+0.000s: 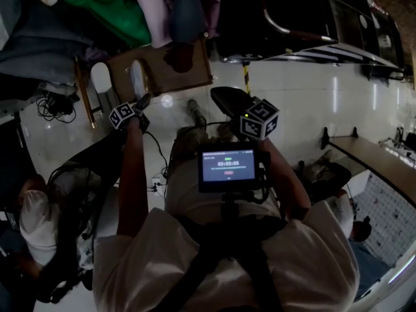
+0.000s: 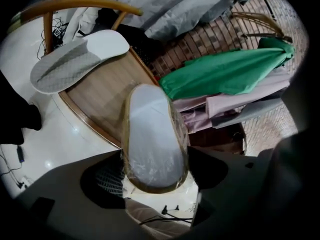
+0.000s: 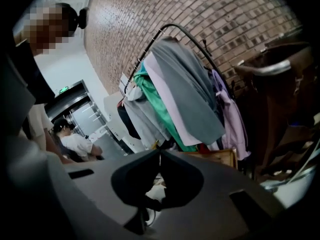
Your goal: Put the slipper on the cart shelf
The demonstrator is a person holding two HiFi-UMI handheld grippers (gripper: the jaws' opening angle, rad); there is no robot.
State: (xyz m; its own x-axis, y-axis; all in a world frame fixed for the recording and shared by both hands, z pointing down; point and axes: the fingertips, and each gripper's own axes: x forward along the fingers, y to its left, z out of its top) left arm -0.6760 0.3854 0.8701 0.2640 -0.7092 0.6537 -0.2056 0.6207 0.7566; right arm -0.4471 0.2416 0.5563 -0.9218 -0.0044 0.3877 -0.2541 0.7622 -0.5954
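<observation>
The left gripper (image 1: 138, 104) is closed on the slipper (image 2: 155, 139): in the left gripper view the slipper stands between the two jaws, its edges touching a jaw on each side. The slipper is wrapped in clear film, its pale sole faces the camera, and its length runs away from the gripper along the line of the jaws. The rounded near end sits at the jaw tips; the far end extends beyond them, over the edge of the wooden shelf (image 2: 102, 91). The slipper is held clear of the shelf surface, with white floor (image 2: 65, 139) visible below its near end. A second slipper (image 2: 75, 59) lies flat on the shelf, sole down, well apart from the jaws, up and to the left in that view. Garments hang just behind the shelf, including a green one (image 2: 225, 74). The right gripper (image 3: 160, 154) has its jaws together with nothing between them; it points at a clothes rack (image 3: 185, 84) in front of a brick wall (image 3: 200, 14).
</observation>
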